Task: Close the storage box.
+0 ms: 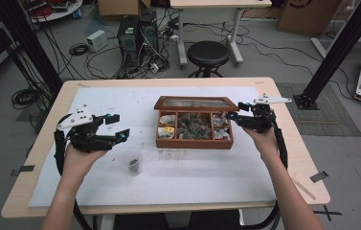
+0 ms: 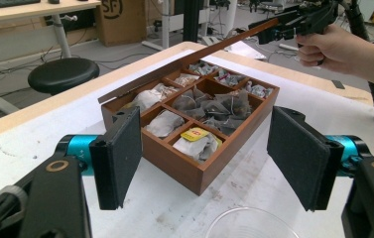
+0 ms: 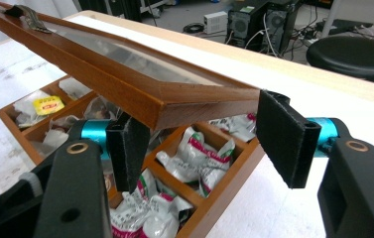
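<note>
My right gripper (image 3: pixel 199 144) has the glass-paned lid (image 3: pixel 125 74) of the wooden tea box (image 1: pixel 195 142) between its jaws, lid half raised (whether it's opening or closing, I can't tell). My left gripper (image 1: pixel 114 128) waits spread and empty at nine o'clock of the box, above the plastic cup (image 1: pixel 131 160).

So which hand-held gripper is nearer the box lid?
Right. The right hand-held gripper has the lid corner between its jaws, at the box's right end. The left hand-held gripper hangs left of the box, apart from it.
</note>
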`<action>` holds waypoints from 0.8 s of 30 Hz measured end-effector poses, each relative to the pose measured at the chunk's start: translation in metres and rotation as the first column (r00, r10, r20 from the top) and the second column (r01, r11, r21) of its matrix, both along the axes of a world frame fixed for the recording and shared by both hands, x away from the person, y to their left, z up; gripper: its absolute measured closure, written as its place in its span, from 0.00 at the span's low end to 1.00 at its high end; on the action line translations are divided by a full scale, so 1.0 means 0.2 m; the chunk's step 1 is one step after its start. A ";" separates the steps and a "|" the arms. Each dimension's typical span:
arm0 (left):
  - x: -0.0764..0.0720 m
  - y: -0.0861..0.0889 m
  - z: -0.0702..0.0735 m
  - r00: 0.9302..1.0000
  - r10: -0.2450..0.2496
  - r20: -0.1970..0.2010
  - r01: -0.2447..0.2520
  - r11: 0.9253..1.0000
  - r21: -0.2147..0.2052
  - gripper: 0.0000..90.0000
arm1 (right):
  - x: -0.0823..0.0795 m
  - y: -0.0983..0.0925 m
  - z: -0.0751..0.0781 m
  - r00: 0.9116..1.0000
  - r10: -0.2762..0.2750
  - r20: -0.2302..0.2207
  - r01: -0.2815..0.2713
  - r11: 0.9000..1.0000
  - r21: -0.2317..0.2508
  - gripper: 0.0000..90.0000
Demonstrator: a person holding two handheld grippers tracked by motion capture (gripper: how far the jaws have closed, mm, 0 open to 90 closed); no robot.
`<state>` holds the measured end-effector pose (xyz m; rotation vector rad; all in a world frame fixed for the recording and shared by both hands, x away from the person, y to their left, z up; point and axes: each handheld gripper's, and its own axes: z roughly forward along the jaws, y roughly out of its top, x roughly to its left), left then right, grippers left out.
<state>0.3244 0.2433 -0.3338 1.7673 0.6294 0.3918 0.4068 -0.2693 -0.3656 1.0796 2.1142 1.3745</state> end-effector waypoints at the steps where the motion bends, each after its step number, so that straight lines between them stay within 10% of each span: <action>1: 0.00 0.00 0.00 1.000 0.000 0.000 0.000 1.000 0.000 0.33 | 0.00 0.00 -0.01 1.000 0.001 -0.002 -0.001 1.000 0.000 0.44; 24: 0.00 0.00 -0.01 1.000 -0.002 0.000 0.002 1.000 0.002 0.33 | -0.11 0.00 -0.17 0.997 0.024 -0.069 -0.022 0.999 0.024 0.47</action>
